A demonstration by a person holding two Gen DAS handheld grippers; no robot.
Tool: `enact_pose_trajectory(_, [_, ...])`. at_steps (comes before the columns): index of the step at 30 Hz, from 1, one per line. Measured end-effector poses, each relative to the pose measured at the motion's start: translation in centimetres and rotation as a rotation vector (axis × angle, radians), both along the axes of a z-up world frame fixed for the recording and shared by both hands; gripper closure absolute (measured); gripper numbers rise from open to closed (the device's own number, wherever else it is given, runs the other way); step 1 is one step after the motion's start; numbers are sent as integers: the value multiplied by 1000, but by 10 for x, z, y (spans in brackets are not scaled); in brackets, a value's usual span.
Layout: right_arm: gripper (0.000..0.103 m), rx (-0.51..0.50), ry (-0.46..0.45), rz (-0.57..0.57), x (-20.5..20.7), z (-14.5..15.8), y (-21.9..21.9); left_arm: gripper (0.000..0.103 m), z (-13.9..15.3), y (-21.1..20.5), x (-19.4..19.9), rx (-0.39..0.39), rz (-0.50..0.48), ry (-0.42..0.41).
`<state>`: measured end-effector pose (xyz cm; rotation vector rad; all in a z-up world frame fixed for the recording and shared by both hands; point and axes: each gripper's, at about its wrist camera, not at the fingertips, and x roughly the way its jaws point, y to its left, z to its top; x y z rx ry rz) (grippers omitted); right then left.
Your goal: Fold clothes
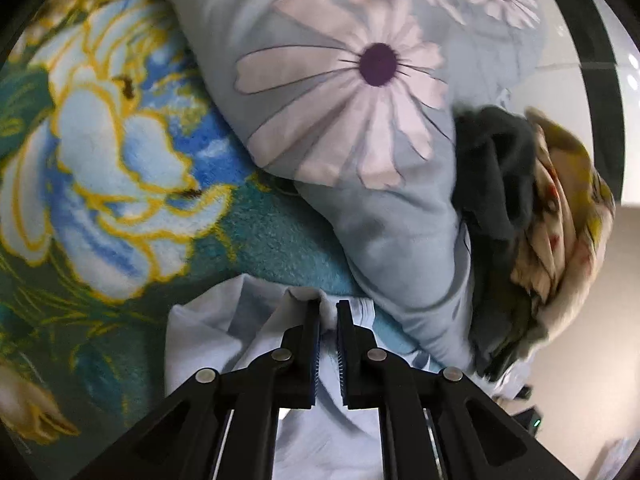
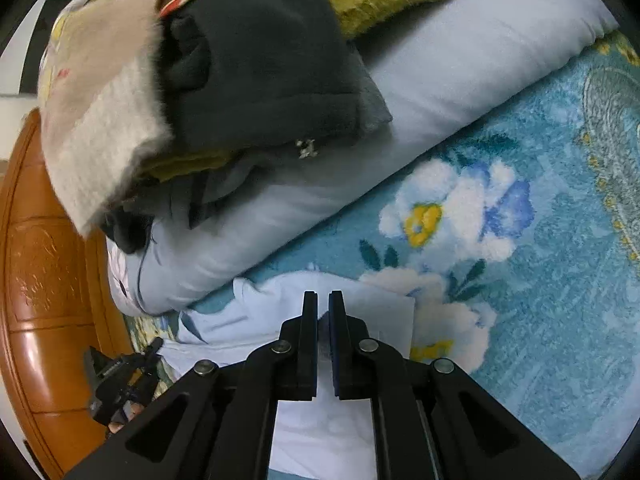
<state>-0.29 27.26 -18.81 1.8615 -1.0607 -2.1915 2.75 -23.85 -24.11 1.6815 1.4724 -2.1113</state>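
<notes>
A pale blue garment [image 1: 224, 336] lies on the flowered blanket [image 1: 120, 160] at the bottom of the left wrist view. My left gripper [image 1: 329, 308] is shut on a bunched fold of it, with cloth between the pads. The same garment [image 2: 360, 300] shows in the right wrist view, spread flat on the blanket [image 2: 520, 280]. My right gripper [image 2: 323, 298] is shut on its edge, jaws nearly together.
A light blue pillow with daisy print [image 1: 360, 100] lies just ahead. A pile of dark and patterned clothes [image 2: 260, 72] rests on the pillow [image 2: 440, 88]. A carved wooden bed frame [image 2: 44, 280] stands at the left. The other gripper [image 2: 120, 380] shows by it.
</notes>
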Motion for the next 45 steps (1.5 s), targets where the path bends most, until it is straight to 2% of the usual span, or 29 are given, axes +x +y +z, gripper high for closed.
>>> enact_pose_trajectory(2, [96, -6, 35, -15, -1, 3, 6, 86, 2, -7, 2, 27, 42, 23])
enact_pose_trajectory(4, [92, -2, 73, -15, 3, 10, 14, 72, 12, -15, 10, 49, 74, 95])
enact_pose_trajectory(6, [90, 2, 108, -14, 11, 18, 25, 65, 23, -18, 25, 38, 60, 134])
enact_pose_trajectory(8, [90, -10, 107, -18, 32, 18, 33, 60, 31, -20, 42, 22, 42, 165])
enact_pose_trajectory(10, [89, -16, 72, -17, 59, 10, 36, 54, 28, -16, 77, -39, 1, 134])
enact_pose_trajectory(12, [86, -19, 13, -10, 90, -2, 33, 53, 23, -12, 111, -95, -33, 101])
enact_pose_trajectory(15, [77, -52, -76, 4, 132, -19, 21, 53, 8, -13, 167, -85, 7, 49])
enact_pose_trajectory(18, [73, -53, -160, 27, 164, -33, 10, 53, -1, -16, 212, -68, 75, 15])
enact_pose_trajectory(22, [72, -46, -209, 20, 179, -40, 7, 53, -13, -8, 235, -8, 117, -9])
enact_pose_trajectory(26, [72, -70, -231, 11, 184, -45, -1, 53, -25, 7, 230, 68, 118, 3])
enact_pose_trajectory(30, [69, -80, -235, -53, 196, -54, -4, 56, -32, 16, 221, 85, 130, 15])
enact_pose_trajectory(31, [69, -90, -224, -75, 198, -54, -3, 60, -34, 16, 221, 93, 144, 17])
enact_pose_trajectory(32, [73, -105, -214, -95, 200, -54, -2, 64, -37, 17, 220, 88, 161, 16])
enact_pose_trajectory(33, [86, -120, -205, -111, 201, -54, -2, 76, -39, 17, 220, 82, 178, 13])
enact_pose_trajectory(34, [94, -131, -199, -128, 203, -55, -1, 85, -39, 16, 220, 74, 188, 7])
enact_pose_trajectory(36, [95, -125, -187, -161, 208, -52, 3, 93, -36, 16, 220, 59, 196, -1])
enact_pose_trajectory(38, [96, -99, -153, -174, 210, -43, 11, 97, -27, 16, 220, 33, 190, 6])
enact_pose_trajectory(43, [97, -57, -96, -163, 217, -17, 23, 99, 21, 25, 226, -50, 98, 73])
enact_pose_trajectory(45, [97, -36, -94, -161, 224, -12, 25, 99, 22, 28, 235, -65, 73, 62])
